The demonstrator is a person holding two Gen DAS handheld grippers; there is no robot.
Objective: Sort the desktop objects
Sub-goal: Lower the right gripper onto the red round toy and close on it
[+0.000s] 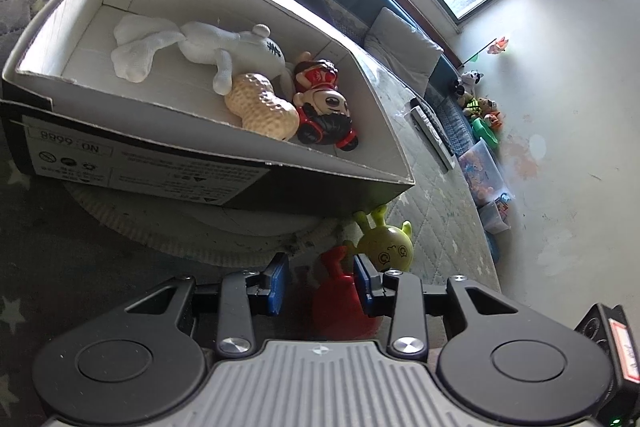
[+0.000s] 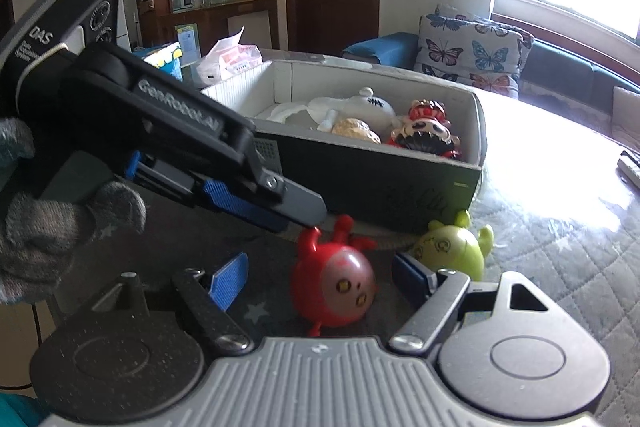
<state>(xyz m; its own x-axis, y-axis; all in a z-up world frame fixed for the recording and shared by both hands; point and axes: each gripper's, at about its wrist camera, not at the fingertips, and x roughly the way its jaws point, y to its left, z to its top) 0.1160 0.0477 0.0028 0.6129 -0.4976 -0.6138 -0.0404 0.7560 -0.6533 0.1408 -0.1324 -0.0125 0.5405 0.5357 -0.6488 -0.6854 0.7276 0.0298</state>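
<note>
Red toy [image 2: 332, 287]: round glossy body w/ small horns/limbs, pale worn patch on front w/ two yellow eyes. Lies on quilted star-print cloth just in front of my box, tipped over.

Green toy [image 2: 452, 251]: yellow-green, round, stubby horns, swirl eyes drawn on face. Beside red one, nearly touching, also close to box wall; tilted.

Box [image 1: 224, 171]: open cardboard, black outside w/ white label, white inside. Already holds 3 items at one end:
- white plush [image 1: 192, 55], lying flat, limbs spread
- tan peanut-shaped toy [image 1: 262, 107], bumpy surface, against plush
- red/black cartoon figure [image 1: 324, 107], on its back, touching peanut.

Other end of box bare.
</note>
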